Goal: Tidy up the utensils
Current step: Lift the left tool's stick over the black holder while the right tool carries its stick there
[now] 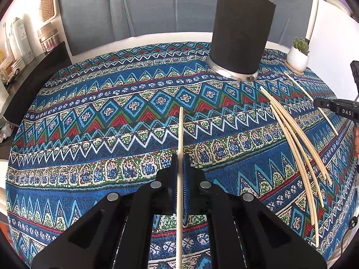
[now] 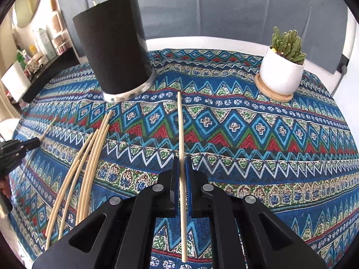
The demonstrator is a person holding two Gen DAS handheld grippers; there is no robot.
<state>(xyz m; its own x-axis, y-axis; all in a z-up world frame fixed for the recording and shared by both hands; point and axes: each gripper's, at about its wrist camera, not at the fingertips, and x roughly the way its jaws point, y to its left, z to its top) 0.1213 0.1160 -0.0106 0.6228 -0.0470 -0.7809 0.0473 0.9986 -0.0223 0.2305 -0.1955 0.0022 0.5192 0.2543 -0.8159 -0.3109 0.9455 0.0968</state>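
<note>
My left gripper point(image 1: 179, 158) is shut on a wooden chopstick point(image 1: 180, 134) that points forward over the patterned tablecloth point(image 1: 112, 121). My right gripper point(image 2: 182, 160) is shut on another chopstick point(image 2: 180, 123) the same way. A black cylinder holder point(image 1: 241, 35) stands at the back with chopstick tips showing above its rim; it also shows in the right wrist view point(image 2: 114, 44). Several loose chopsticks point(image 1: 298, 148) lie on the cloth right of my left gripper, and in the right wrist view point(image 2: 85, 165) they lie left of my right gripper.
A white pot with a cactus point(image 2: 281, 71) stands on a wooden coaster at the back right. A dark shelf with bottles and jars point(image 1: 20, 44) runs along the left. The other gripper's tip shows at the right edge point(image 1: 336, 107) and at the left edge point(image 2: 15, 150).
</note>
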